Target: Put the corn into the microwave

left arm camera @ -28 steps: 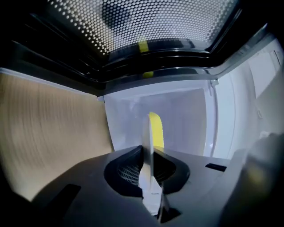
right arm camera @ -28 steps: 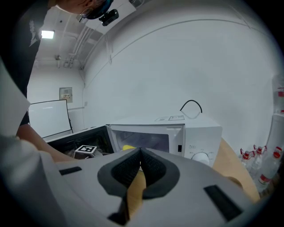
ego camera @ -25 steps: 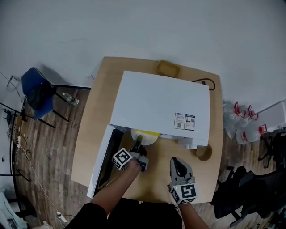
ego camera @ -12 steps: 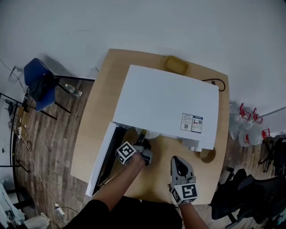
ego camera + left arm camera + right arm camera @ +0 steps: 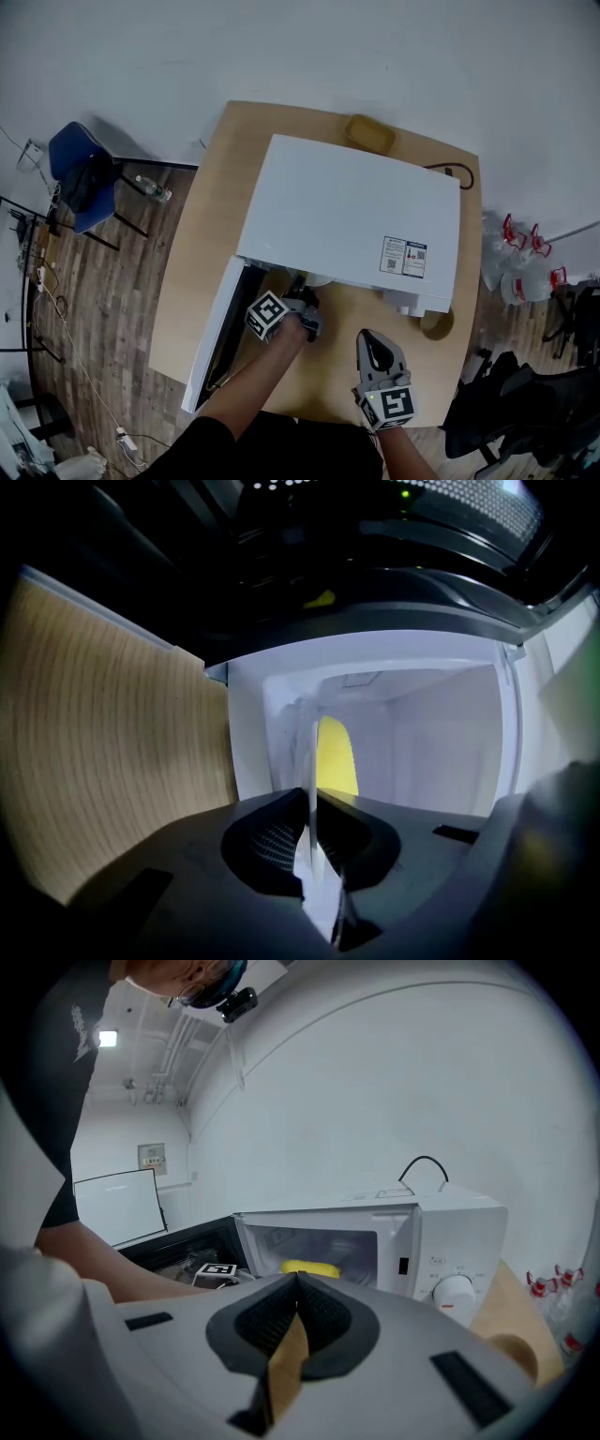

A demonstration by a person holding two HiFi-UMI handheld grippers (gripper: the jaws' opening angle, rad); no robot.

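The microwave (image 5: 347,220) is seen standing on the wooden table (image 5: 202,244), its door (image 5: 214,333) swung open to the left. The corn (image 5: 336,757), a yellow piece, is carried on a white plate (image 5: 310,761), and both are found inside the white cavity. The plate's thin rim is pinched edge-on between the closed jaws of the left gripper (image 5: 300,289), which is reached into the microwave's mouth. The right gripper (image 5: 377,349) is held over the table's front edge, its jaws pressed together with nothing caught between them. A shallow tan tray (image 5: 368,134) is set behind the microwave; its contents cannot be made out.
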